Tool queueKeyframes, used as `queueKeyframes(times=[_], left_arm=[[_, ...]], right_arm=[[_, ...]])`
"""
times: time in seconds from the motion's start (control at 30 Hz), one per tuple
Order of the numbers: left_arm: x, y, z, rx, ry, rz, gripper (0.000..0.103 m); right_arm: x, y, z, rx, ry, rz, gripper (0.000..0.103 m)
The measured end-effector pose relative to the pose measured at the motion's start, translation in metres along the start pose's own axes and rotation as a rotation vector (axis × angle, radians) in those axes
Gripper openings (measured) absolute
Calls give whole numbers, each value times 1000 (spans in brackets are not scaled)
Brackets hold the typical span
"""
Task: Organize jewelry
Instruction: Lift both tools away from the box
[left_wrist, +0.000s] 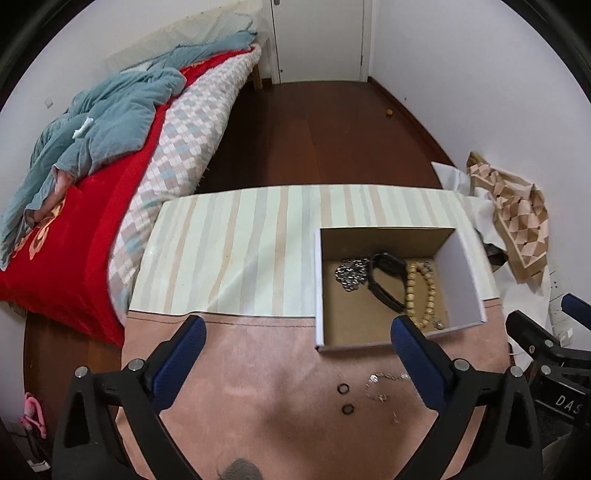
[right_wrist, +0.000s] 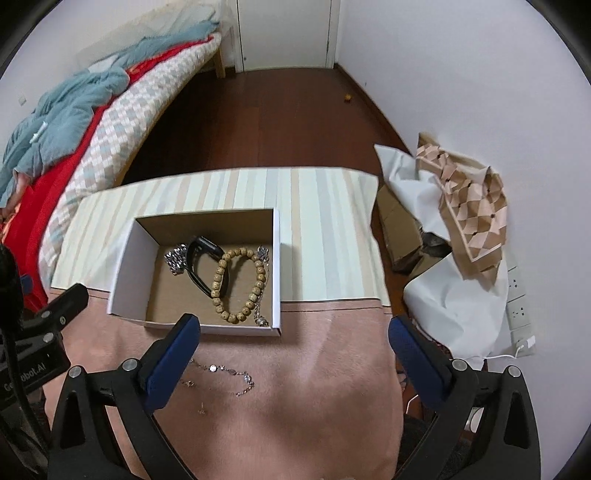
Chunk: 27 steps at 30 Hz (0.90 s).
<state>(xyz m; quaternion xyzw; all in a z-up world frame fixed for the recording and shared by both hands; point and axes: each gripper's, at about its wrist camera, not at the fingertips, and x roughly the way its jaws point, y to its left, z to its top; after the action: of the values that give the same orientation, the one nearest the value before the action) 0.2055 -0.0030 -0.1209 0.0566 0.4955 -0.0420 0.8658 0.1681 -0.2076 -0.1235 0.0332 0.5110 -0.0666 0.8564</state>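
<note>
1. Hovering over the worktop (left_wrist: 258, 369), the left hand-held gripper (left_wrist: 297, 332) has its blue-padded fingers (left_wrist: 181, 354) spread wide apart, nothing between them.
2. The right hand-held gripper (right_wrist: 293, 332) also stands wide apart and holds nothing.
3. A shallow rectangular cardboard box (right_wrist: 122, 269), white outside and brown inside, sits where the pink suede-like mat (right_wrist: 295, 387) meets a striped cloth (right_wrist: 325, 229).
4. Inside the box lie a silvery chain bundle (right_wrist: 175, 258), a smooth black loop-shaped band (right_wrist: 197, 262), a bracelet of round wooden beads (right_wrist: 236, 284) and a thin silver chain (right_wrist: 262, 295) along the right wall.
5. On the mat, just in front of the box, a fine silver chain bracelet (right_wrist: 221, 373) with small flat discs lies loose.
6. Two small dark rings (left_wrist: 343, 388) lie beside that bracelet in the left view, apart from each other.
</note>
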Motion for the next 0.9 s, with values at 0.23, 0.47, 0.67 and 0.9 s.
queueKeyframes(times=[0.23, 0.47, 0.67, 0.9], left_arm=[[-54, -2, -15, 1, -82, -2, 102], [-101, -1, -26, -10, -150, -14, 102], [-132, 0, -36, -22, -198, -12, 102], [-141, 5, -42, -79, -225, 5, 102]], right_arm=[[-61, -5, -17, 5, -94, 1, 103], [-113, -11, -32, 13, -177, 10, 103], [-149, -16, -43, 29, -231, 19, 103], [-157, -21, -47, 48, -238, 63, 103]])
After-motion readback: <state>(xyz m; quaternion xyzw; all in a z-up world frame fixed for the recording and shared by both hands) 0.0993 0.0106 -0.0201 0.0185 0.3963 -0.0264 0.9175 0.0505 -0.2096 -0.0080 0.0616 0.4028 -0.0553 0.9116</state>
